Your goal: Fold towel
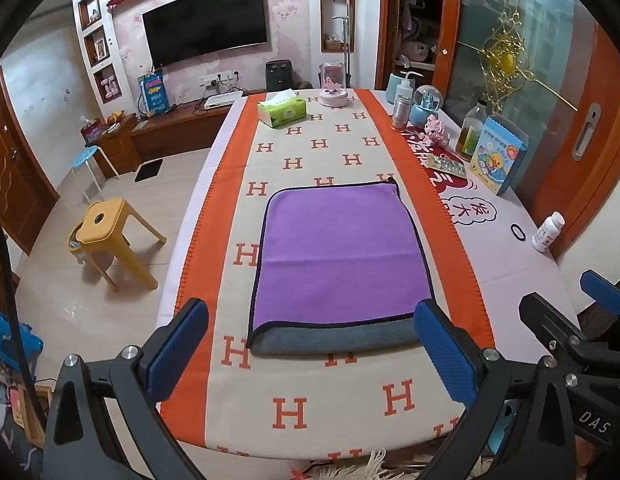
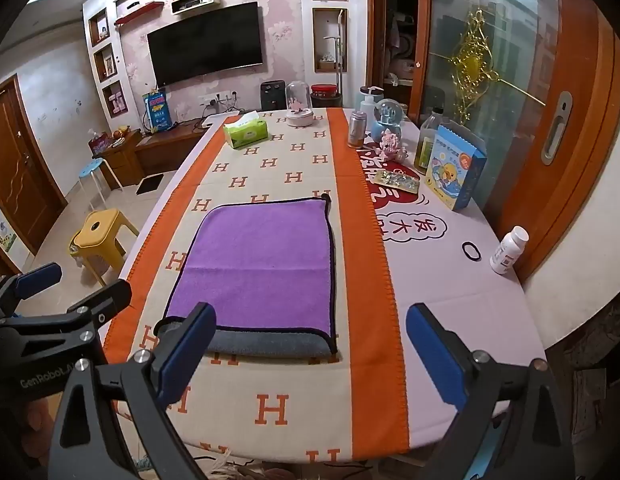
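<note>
Green tissue box holds tissues beyond the folded purple towel

Orange letters "H" are repeating in rows across the cream table runner. White letters "DAS" are showing on the black body of the right gripper at the left wrist view's lower right edge. "GenRoboL" followed by unclear characters is appearing on the black body of the left gripper in the right wrist view. Upside-down Chinese characters, seemingly "发大", are sitting in a cloud-shaped bubble on the white tablecloth. Print on the blue book, the white bottle and the tissue box is staying too small to read.
</note>
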{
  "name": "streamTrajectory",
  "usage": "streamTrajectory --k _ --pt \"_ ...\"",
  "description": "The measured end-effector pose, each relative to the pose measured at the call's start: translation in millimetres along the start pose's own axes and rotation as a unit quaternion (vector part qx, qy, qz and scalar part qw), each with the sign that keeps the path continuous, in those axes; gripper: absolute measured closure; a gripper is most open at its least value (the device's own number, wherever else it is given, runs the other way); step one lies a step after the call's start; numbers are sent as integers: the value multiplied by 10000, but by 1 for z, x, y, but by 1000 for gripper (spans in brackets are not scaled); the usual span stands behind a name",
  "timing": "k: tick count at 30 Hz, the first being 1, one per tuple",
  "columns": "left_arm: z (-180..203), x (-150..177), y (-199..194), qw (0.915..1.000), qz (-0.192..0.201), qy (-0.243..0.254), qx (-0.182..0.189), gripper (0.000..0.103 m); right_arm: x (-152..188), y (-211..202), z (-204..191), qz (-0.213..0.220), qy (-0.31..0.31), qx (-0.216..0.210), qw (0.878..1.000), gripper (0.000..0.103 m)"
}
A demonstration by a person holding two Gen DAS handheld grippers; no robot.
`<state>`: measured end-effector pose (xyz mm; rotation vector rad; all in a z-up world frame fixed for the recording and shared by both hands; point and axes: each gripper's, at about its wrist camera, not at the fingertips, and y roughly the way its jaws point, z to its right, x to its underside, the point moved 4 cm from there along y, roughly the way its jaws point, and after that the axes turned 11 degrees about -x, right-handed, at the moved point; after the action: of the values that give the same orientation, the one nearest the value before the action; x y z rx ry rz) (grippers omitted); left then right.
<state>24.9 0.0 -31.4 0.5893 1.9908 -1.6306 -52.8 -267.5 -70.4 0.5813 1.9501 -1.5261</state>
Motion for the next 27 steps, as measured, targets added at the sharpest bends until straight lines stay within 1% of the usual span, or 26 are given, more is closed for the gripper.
streamTrajectory --k 27 --pt "0 0 1 10000 -1 21 -2 1 0 4 -1 12 -5 9 10000 7"
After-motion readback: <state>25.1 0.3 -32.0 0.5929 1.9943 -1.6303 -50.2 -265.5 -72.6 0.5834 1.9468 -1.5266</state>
